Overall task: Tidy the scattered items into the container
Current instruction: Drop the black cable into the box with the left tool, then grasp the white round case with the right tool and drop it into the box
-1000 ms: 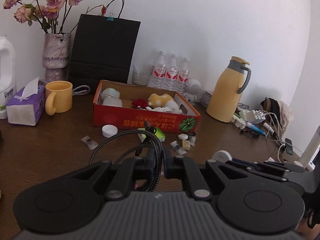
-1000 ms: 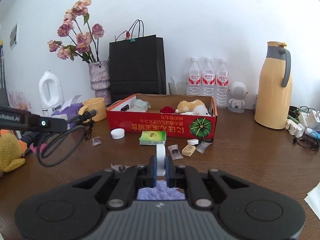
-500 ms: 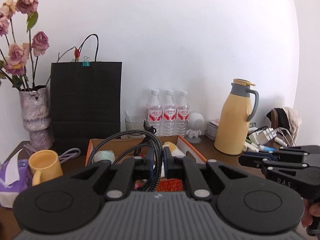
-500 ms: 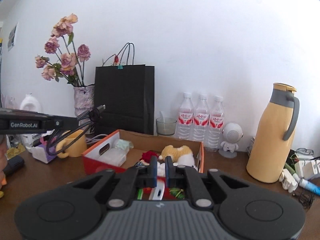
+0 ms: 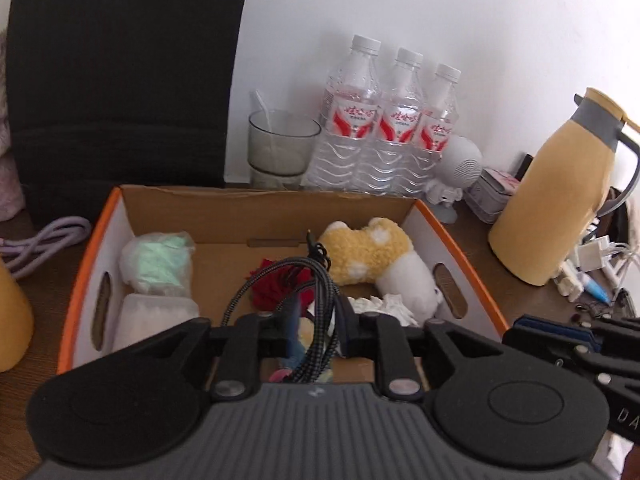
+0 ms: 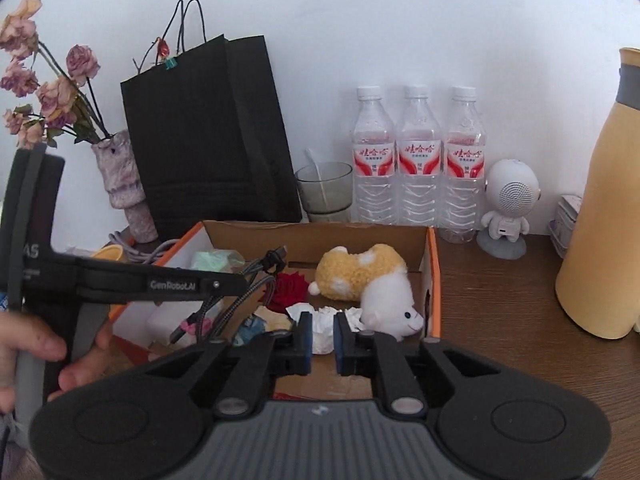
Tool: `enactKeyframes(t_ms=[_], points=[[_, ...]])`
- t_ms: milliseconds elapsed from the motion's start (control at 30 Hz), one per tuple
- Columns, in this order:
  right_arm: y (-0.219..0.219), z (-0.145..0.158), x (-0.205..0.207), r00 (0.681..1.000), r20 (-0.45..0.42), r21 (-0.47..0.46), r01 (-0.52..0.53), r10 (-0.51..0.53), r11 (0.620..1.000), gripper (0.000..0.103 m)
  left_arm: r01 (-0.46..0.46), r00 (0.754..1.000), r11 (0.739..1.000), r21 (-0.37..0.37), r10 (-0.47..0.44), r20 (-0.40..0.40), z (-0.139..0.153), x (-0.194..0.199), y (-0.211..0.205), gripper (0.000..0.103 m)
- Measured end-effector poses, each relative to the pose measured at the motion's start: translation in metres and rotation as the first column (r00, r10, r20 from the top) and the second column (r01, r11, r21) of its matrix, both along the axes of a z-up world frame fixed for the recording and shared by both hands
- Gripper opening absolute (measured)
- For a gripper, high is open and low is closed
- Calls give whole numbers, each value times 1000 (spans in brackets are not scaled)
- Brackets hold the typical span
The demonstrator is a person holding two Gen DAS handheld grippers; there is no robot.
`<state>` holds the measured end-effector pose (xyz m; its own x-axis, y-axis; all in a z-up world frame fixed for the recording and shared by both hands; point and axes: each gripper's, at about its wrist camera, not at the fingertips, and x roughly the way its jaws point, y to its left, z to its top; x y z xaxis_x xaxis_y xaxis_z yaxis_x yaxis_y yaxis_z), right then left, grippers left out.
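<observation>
The cardboard box [image 5: 260,196] with an orange rim lies right below both grippers. It holds a yellow-and-white plush toy [image 5: 372,256], a red rose [image 5: 276,288], a bagged green item [image 5: 160,260] and crumpled white tissue [image 6: 320,320]. My left gripper [image 5: 318,326] hangs over the box, jaws opening. A black braided cable [image 5: 276,276] still runs loosely between them, its loop drooping into the box. My right gripper [image 6: 322,338] hovers over the box's near wall, jaws opening; only the tissue in the box shows through its gap. In the right wrist view the left gripper [image 6: 244,284] reaches in from the left with the cable [image 6: 236,304] hanging from it.
Behind the box stand a black paper bag [image 6: 208,136], a glass [image 6: 324,188], three water bottles [image 6: 416,156] and a white robot figure [image 6: 508,208]. A yellow jug [image 5: 560,196] stands to the right and a vase [image 6: 120,184] of dried roses to the left. A hand [image 6: 24,344] grips the left tool.
Both grippers have travelled forward from the table's front to above the box. Both pairs of jaws have parted; the cable hangs loose, and the white piece is gone from the right jaws.
</observation>
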<state>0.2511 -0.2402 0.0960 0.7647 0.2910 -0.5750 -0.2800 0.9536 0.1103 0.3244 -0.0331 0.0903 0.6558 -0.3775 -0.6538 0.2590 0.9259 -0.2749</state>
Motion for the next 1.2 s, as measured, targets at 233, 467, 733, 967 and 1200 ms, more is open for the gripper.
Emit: enactKeyframes(t_ms=[233,467,733,967,1200], points=[[-5,-40,-42,995,-58,-13,-80,79,997,46,-9,989,1000,-5,10,144,56,-30,24,86],[31,-90,-41,977,-111,-49,-189,182,981,46,-110,973,994,18,104,206,57,-73,58,92],[24,-101,-39,980,-116,-64,-173,164,983,40,-140,972,985,103,117,204,29,-88,66,94],[25,-89,-38,988,-97,-48,-122,117,991,38,-171,969,982,79,153,196,31,-97,68,94],[0,-16,-50,998,47,8,-40,40,999,38,-190,962,973,131,158,223,42,-106,62,96]])
